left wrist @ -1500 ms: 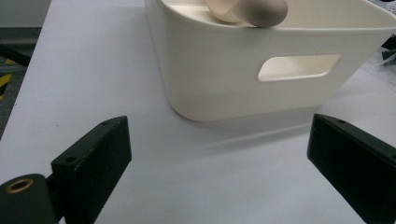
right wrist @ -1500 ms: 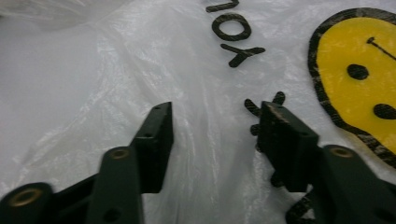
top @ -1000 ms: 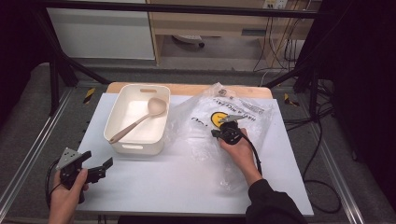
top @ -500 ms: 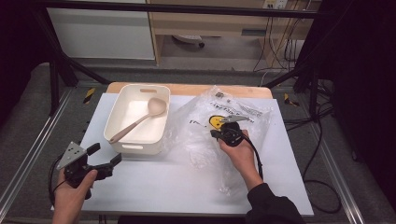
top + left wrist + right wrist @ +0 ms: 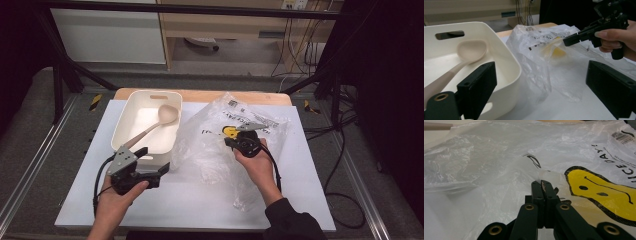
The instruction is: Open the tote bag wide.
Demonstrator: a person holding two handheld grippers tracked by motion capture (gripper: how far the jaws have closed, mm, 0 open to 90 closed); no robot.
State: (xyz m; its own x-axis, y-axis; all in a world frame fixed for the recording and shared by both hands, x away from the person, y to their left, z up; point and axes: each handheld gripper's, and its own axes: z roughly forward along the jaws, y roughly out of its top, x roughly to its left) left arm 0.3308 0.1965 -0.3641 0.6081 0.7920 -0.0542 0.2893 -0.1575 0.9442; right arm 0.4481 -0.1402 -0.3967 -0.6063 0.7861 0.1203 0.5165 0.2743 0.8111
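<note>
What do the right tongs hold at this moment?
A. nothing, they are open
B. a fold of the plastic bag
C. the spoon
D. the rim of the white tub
B: in the right gripper view the right tongs are shut on a thin fold of the plastic bag; the spoon lies in the tub, apart from them.

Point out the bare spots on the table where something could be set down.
Free: the white table along its near edge, between the two forearms, and the left strip beside the white bin. The far-right corner past the plastic bag is bare too. Crowded: the middle, where bin and bag meet, with the left gripper close by.
</note>
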